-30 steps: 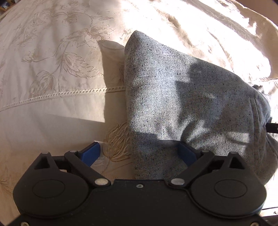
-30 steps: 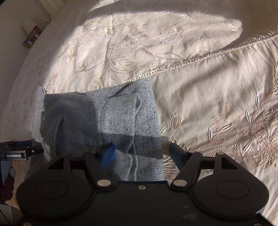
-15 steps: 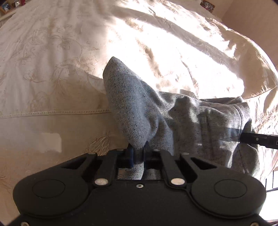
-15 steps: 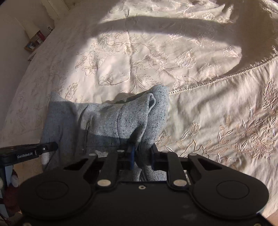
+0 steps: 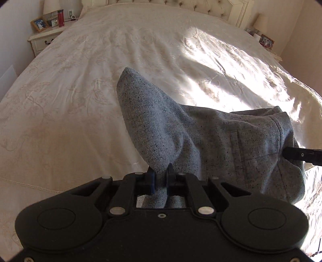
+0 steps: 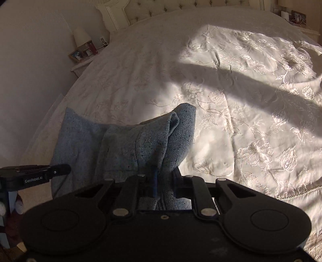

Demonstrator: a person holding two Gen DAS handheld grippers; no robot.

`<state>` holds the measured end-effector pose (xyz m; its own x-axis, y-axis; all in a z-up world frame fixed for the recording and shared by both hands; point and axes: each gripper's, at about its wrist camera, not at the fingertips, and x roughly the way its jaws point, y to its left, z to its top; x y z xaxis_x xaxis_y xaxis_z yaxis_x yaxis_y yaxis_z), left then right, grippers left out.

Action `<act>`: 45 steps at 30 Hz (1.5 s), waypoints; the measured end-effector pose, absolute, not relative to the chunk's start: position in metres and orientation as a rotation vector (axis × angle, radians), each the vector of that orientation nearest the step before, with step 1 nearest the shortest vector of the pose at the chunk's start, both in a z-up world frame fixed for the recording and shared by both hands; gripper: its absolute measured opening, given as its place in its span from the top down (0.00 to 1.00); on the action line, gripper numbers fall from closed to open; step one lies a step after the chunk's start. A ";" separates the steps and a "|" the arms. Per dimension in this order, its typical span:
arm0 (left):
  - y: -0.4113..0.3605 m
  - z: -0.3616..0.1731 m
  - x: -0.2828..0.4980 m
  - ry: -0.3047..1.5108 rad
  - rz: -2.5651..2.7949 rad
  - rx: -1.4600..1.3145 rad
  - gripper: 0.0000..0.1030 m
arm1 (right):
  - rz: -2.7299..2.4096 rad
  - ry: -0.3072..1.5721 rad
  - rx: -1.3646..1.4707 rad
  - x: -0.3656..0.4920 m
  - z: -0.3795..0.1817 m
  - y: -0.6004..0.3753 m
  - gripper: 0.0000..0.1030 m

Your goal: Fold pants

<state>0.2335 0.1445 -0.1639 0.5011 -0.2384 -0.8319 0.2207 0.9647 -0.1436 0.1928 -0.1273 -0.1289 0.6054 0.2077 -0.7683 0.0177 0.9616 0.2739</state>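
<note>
Near the bed's foot edge, pants hang bunched between left gripper and right gripper, both clamped on near corners; long axis spans side to side, bulk extending ahead of fingers

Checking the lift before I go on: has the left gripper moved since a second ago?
Yes. The left gripper, shut on the pants, has risen and tilted up: the bedspread looks farther off, and the headboard is now visible.

Ahead of me lies a bed under a cream embroidered bedspread, with a tufted headboard. I see a nightstand holding a red bottle and a framed photo
</note>
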 end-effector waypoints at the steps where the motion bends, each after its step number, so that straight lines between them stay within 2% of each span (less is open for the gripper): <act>1: 0.149 -0.172 0.246 1.026 -0.240 -0.025 0.83 | 0.083 0.914 0.271 0.208 -0.136 -0.125 0.82; 2: 0.153 -0.182 0.257 1.046 -0.192 -0.024 0.75 | 0.049 0.916 0.274 0.220 -0.143 -0.125 0.76; 4: 0.164 -0.204 0.275 1.101 -0.074 -0.014 0.76 | -0.087 0.979 0.279 0.246 -0.165 -0.130 0.64; 5: 0.170 -0.211 0.278 1.117 -0.040 -0.025 0.82 | -0.124 1.005 0.286 0.250 -0.171 -0.132 0.63; 8: 0.181 -0.214 0.268 1.114 -0.045 -0.094 0.82 | -0.052 0.987 0.281 0.241 -0.169 -0.121 0.64; 13: 0.157 -0.226 0.237 1.112 -0.123 -0.004 0.80 | 0.105 1.038 0.068 0.225 -0.187 -0.070 0.64; 15: 0.148 -0.242 0.231 1.176 -0.143 0.016 0.73 | 0.116 1.092 0.042 0.224 -0.207 -0.059 0.65; 20: 0.140 -0.270 0.227 1.219 -0.108 0.085 0.73 | 0.065 1.202 0.010 0.231 -0.250 -0.059 0.64; 25: 0.141 -0.242 0.225 1.218 -0.071 0.043 0.73 | 0.063 1.164 0.015 0.225 -0.221 -0.058 0.60; 29: 0.146 -0.215 0.210 1.203 -0.032 -0.017 0.61 | 0.049 1.092 0.024 0.199 -0.182 -0.060 0.56; 36: 0.127 -0.171 0.178 1.126 0.007 -0.030 0.54 | 0.046 0.983 -0.007 0.154 -0.122 -0.061 0.51; 45: 0.103 -0.126 0.137 1.062 0.004 -0.038 0.49 | 0.057 0.913 -0.025 0.116 -0.082 -0.066 0.47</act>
<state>0.1369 0.1033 -0.1261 0.4876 -0.0151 -0.8729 -0.0213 0.9993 -0.0292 0.1159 -0.0656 -0.0819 0.6103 0.0389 -0.7912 -0.0605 0.9982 0.0024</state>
